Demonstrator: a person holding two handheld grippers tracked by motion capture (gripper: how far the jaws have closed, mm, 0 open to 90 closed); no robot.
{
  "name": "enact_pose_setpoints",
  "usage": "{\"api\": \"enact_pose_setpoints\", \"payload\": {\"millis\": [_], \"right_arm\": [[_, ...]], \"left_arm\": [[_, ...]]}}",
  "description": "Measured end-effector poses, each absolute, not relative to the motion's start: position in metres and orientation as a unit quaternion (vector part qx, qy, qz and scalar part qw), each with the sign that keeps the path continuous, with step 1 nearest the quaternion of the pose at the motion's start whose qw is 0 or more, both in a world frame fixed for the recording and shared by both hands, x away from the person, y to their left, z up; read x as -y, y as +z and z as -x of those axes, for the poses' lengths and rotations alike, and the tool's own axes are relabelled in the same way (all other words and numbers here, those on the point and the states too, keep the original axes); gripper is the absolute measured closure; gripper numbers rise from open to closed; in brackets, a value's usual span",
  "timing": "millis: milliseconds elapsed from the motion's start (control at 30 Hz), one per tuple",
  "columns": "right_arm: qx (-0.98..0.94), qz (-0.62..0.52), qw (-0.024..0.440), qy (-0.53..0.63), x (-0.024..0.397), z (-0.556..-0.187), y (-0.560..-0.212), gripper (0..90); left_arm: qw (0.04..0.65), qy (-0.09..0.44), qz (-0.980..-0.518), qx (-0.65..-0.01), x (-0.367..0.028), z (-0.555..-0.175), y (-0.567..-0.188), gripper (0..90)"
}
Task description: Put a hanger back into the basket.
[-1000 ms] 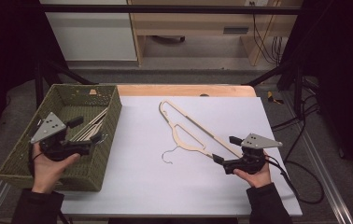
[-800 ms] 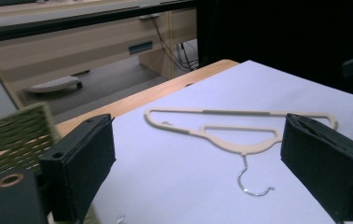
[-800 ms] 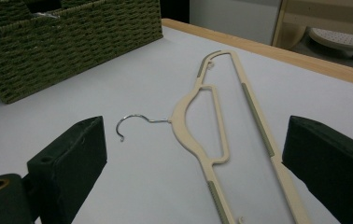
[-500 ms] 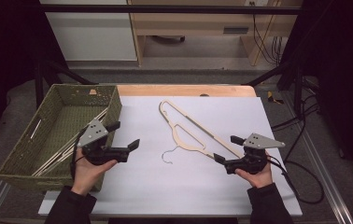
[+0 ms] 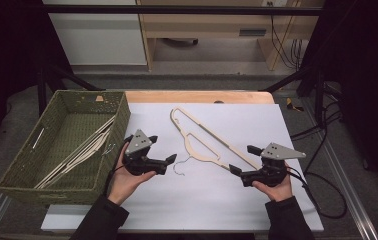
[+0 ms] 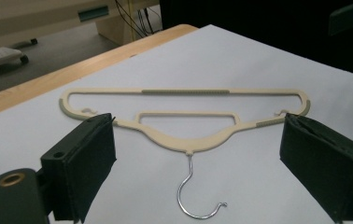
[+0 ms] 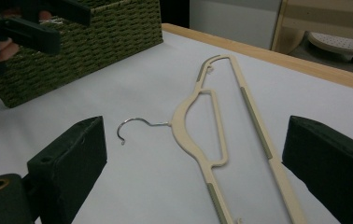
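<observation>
Flanking the cream hanger [image 5: 204, 141], both grippers gape wide, holding nothing.
Left gripper [image 5: 171, 160] nears its hook; right gripper [image 5: 234, 170] sits by its lower end.

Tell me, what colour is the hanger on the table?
Cream hanger with grey-green grip strips and a silver hook, clearest in the left gripper view.

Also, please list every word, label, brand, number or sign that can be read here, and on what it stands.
None can be read: no writing shows on the hanger, the basket, the white table cover, the left gripper or the right gripper.
</observation>
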State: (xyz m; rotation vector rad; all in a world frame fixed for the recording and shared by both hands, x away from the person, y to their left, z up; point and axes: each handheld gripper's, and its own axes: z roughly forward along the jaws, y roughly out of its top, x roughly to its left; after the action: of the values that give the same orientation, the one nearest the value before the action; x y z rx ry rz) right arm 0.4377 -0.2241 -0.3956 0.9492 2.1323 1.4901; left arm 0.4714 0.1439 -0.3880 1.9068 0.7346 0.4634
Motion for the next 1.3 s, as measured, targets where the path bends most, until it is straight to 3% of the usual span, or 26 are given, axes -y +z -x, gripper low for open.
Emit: {"api": "enact_pose_setpoints", "payload": {"millis": [633, 1300], "right_arm": [[-0.753, -0.336, 0.183, 0.536, 0.226, -0.437, -0.394, 7.2], [-0.757, -0.336, 0.181, 0.53, 0.222, -0.44, -0.397, 7.4]], "left_arm": [[0.438, 0.166, -0.82, -0.329, -0.097, -0.504, -0.442, 18.0], [0.375, 0.153, -0.851, -0.335, -0.083, -0.525, -0.477, 60.2]]}}
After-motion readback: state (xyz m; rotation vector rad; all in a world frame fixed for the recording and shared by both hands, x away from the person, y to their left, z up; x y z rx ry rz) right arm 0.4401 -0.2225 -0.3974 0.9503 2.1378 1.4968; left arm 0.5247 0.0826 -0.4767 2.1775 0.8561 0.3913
